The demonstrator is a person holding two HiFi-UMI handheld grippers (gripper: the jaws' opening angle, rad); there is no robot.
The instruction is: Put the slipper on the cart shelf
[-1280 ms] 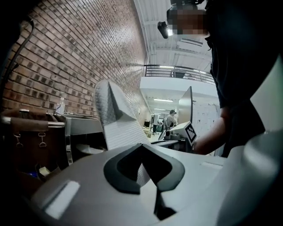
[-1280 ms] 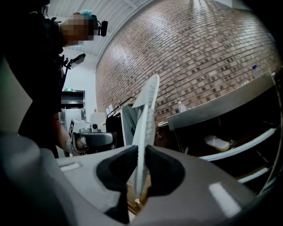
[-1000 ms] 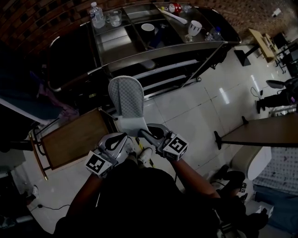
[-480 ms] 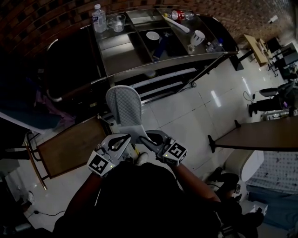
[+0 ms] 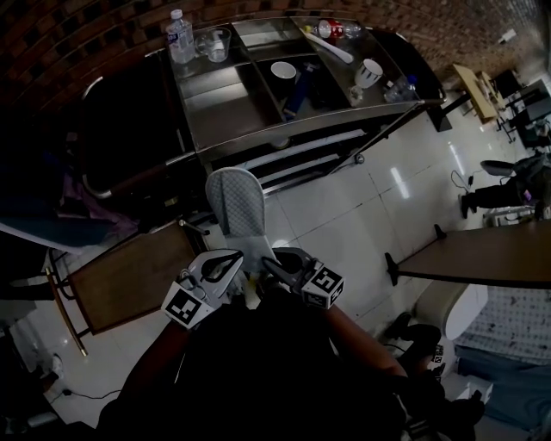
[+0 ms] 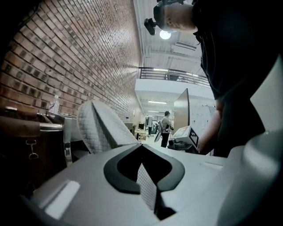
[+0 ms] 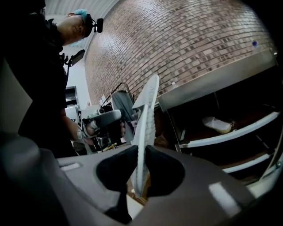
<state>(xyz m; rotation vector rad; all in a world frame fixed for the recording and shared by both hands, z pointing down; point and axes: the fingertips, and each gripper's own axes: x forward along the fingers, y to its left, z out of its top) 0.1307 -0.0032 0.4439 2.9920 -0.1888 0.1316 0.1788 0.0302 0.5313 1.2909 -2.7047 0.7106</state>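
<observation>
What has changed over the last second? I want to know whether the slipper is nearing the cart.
The slipper, clamped at its near end by the left gripper and the right gripper, has sunk a little, and the cart looks slightly nearer. Neither grip let go. The bottle, bowl and cup on the cart's top stayed put.

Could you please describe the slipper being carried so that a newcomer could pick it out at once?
Find the steel cart by the brick wall; in front of it, the left gripper and right gripper both pinch the near end of the slipper. It alone is pale, quilted and held in the air.
</observation>
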